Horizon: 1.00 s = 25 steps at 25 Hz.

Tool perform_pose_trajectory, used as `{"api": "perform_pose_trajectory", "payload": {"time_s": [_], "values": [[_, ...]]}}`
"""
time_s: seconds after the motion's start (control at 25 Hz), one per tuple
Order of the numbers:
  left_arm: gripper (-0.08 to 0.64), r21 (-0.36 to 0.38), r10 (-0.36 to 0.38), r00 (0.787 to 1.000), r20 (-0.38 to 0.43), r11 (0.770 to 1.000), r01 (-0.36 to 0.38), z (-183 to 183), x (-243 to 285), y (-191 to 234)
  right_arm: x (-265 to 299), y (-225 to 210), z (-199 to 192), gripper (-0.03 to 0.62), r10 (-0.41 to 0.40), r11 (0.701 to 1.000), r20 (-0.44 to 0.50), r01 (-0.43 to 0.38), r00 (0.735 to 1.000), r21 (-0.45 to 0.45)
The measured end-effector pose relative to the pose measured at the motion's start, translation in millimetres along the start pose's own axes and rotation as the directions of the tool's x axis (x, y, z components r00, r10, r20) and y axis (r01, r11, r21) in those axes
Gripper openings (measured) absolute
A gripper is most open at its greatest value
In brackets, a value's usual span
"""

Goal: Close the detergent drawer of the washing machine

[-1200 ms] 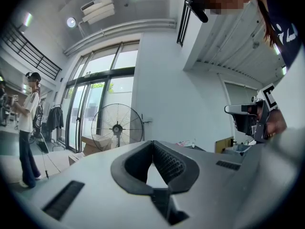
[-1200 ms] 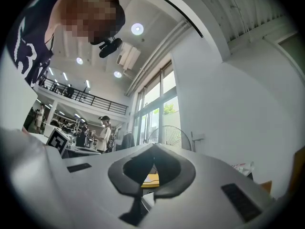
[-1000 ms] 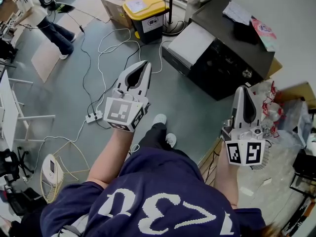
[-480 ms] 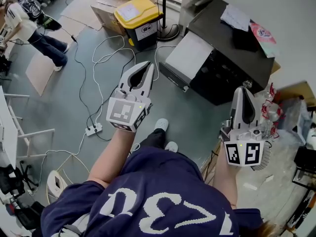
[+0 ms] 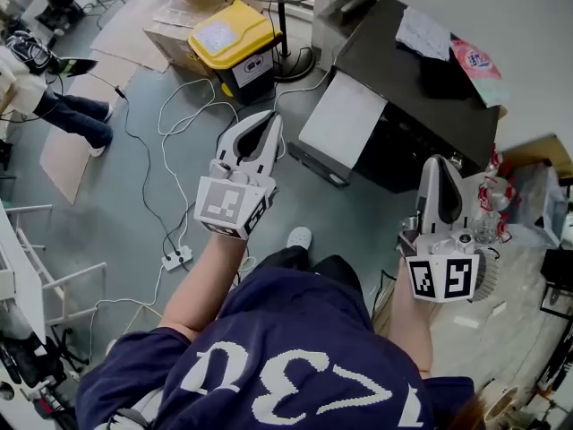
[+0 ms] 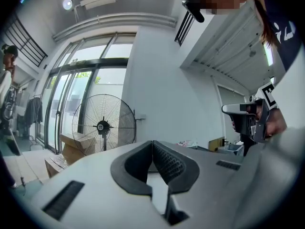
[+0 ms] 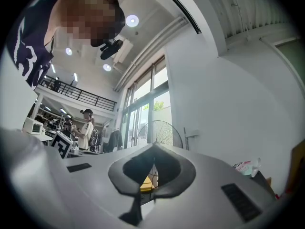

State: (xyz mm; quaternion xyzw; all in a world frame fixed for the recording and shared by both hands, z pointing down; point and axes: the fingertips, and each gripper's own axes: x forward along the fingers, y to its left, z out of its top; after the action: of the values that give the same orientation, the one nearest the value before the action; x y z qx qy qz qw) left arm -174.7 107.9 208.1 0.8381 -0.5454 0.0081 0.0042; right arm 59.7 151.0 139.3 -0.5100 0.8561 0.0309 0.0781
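Observation:
A black machine stands on the floor ahead at upper right, with a white panel jutting from its left side. I cannot make out the detergent drawer. My left gripper is held out level over the floor, short of the white panel, jaws shut and empty. Held level in front of the machine's near corner, my right gripper is also shut with nothing in it. The left gripper view shows the closed jaw tips and the right gripper beside them. The right gripper view shows its closed tips.
A yellow-lidded bin and a standing fan's base are left of the machine. Cables and a power strip lie on the floor. Bottles and clutter crowd the right. Another person stands far left.
The machine, bin and cables have slid down and left in the head view as I walk closer. Both grippers keep their pose and stay shut.

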Motion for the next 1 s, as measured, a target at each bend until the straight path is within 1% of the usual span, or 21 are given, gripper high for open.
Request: {"api": "perform_pose_trajectory", "payload": {"time_s": [0.16,0.36,0.52,0.68,0.88,1.0], "values": [[0.02,-0.016,-0.008,1.0,-0.017,1.0,0.008,-12.9,15.2,9.6,14.9,-6.8,-10.3,0.015,-0.005,1.0,-0.021,0.005,1.0,0.009],[0.02,-0.036,-0.002,0.999,-0.042,0.999,0.0,-25.8,34.5,13.0,32.7,-21.1,-25.0,0.015,0.016,1.0,-0.04,-0.016,0.999,0.02],[0.02,-0.027,0.023,0.999,-0.045,0.999,-0.024,-26.0,53.6,15.6,53.7,-35.0,-36.7,0.015,0.066,0.997,-0.051,-0.064,0.996,0.038],[0.02,-0.02,0.046,0.998,-0.032,0.999,-0.047,-22.2,71.8,13.7,70.2,-49.9,-38.1,0.015,0.118,0.992,-0.047,-0.116,0.992,0.041],[0.02,-0.02,0.066,0.997,-0.041,0.998,-0.067,-32.1,92.5,1.7,74.4,-72.0,-52.5,0.015,0.169,0.984,-0.059,-0.165,0.984,0.071],[0.02,-0.029,0.088,0.995,-0.041,0.996,-0.089,-37.4,101.5,1.3,79.7,-78.3,-63.3,0.015,0.196,0.978,-0.072,-0.189,0.978,0.091]]}}
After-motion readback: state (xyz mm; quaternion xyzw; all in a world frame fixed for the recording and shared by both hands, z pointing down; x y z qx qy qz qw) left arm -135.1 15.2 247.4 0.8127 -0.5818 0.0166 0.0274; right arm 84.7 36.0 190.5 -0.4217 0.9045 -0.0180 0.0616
